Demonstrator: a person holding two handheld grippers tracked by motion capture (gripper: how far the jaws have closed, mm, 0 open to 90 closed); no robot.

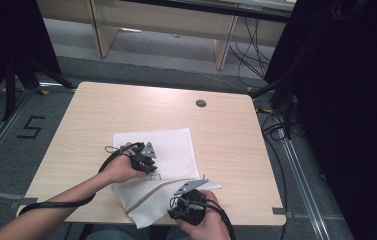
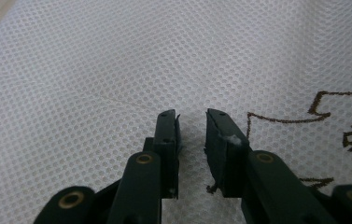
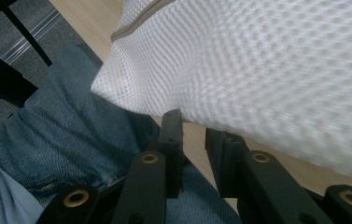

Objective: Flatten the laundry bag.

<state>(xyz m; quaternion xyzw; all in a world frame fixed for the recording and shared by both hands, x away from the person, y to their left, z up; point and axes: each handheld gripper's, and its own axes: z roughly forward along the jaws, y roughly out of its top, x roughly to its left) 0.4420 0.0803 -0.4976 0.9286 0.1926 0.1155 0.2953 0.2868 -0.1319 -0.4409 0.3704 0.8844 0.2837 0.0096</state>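
Where the wooden table (image 1: pixel 101 112) meets grey floor (image 1: pixel 6 165), a white mesh bag (image 1: pixel 168 145) lies. Left gripper (image 2: pixel 192 116) and right gripper (image 3: pixel 193 122) are both slightly parted over the bag, gripping nothing.

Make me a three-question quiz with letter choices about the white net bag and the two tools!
1. Where does the mesh bag lie?
A on the floor
B on the table
C on a shelf

2. What colour is the bag?
A white
B red
C green

3. How do the left tool's jaws stand?
A clamped on a cup
B apart, nothing between
C squeezing a pen

Answers: 1 B, the bag rests on the wooden top. 2 A, its netting is white. 3 B, a gap shows between the black jaws above the netting.
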